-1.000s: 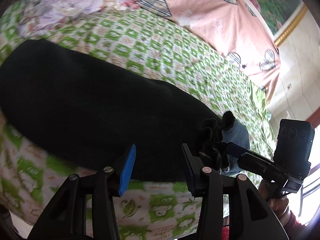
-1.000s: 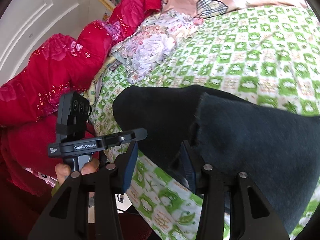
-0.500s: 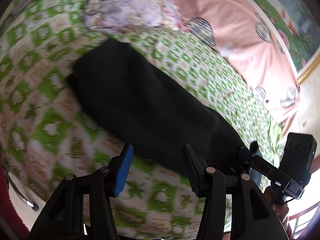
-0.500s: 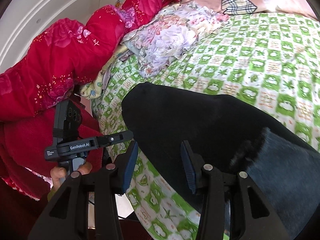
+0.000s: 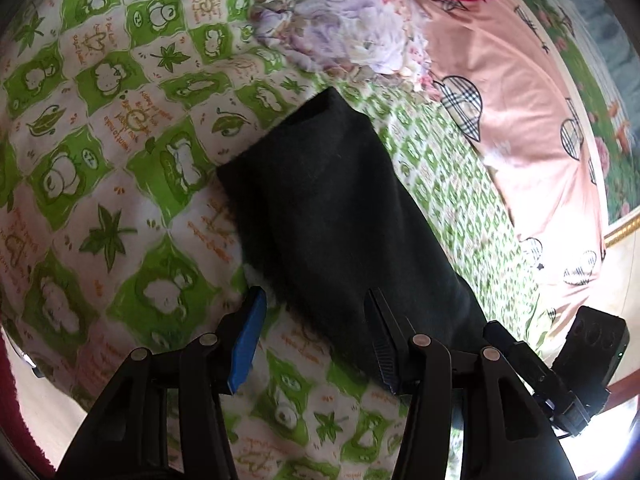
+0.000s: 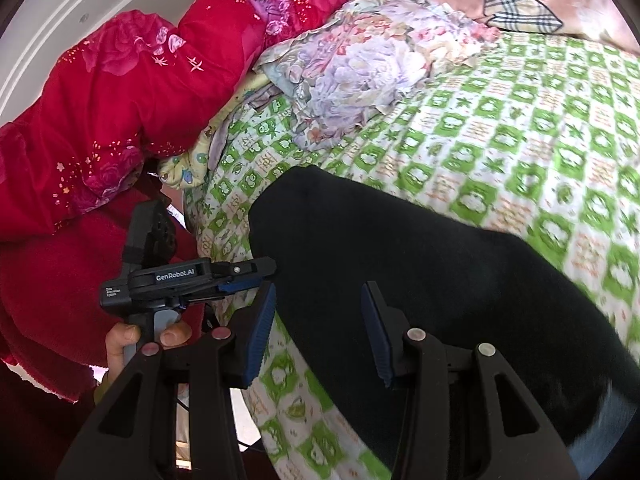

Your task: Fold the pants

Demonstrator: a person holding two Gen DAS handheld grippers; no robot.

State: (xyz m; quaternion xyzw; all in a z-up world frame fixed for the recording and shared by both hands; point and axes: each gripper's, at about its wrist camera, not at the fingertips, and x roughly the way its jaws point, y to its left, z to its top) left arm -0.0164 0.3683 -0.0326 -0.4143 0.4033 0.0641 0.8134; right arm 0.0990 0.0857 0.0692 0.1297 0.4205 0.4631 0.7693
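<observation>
Black pants [image 5: 340,216] lie folded lengthwise as a long dark strip on the green-and-white checked bedsheet [image 5: 120,184]. They also show in the right wrist view [image 6: 420,264]. My left gripper [image 5: 316,320] is open and empty, hovering above the near edge of the pants. My right gripper [image 6: 318,312] is open and empty, above the pants near the bed's edge. The right gripper's body shows at the lower right of the left wrist view [image 5: 560,372]. The left gripper, held by a hand, shows in the right wrist view [image 6: 176,280].
A floral cloth [image 6: 360,76] and a red quilt [image 6: 120,112] are piled at the head of the bed. A pink sheet with plaid hearts [image 5: 520,120] lies along the far side. The bed's edge [image 6: 248,360] runs below my right gripper.
Both grippers have drawn back and up from the pants. The left wrist view has swung towards the pants' far end, so more bedsheet shows. The pants lie flat, released.
</observation>
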